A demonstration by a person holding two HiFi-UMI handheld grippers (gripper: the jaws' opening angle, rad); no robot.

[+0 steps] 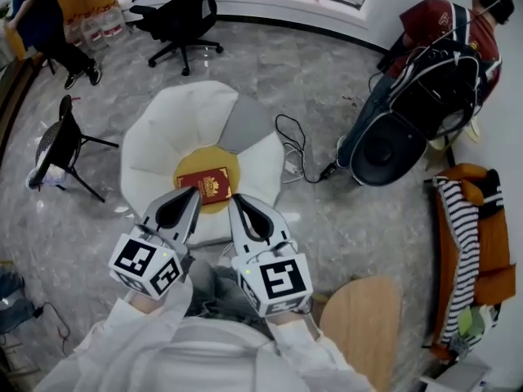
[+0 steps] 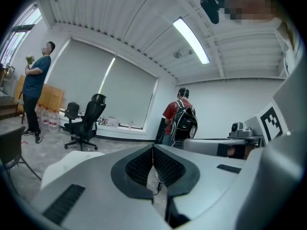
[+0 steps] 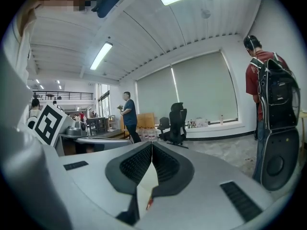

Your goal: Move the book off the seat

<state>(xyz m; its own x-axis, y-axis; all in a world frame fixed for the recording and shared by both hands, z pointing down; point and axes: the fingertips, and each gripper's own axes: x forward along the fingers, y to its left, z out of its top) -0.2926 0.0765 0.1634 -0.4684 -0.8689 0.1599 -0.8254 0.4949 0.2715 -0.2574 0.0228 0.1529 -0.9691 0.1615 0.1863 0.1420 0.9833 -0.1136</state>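
Note:
A red book with a gold emblem lies flat on the yellow centre of a flower-shaped seat that has white petals and one grey petal. My left gripper hangs over the seat's front petal, its tip at the book's near left edge. My right gripper is beside it, at the book's near right corner. In the left gripper view the left gripper has its jaws together with nothing between them. In the right gripper view the right gripper is also shut and empty. Neither one holds the book.
A person with a backpack stands at the right beside a black round speaker. A cable lies on the floor next to the seat. A black folding chair stands left, an office chair behind, an orange couch right, and a wooden table is near me.

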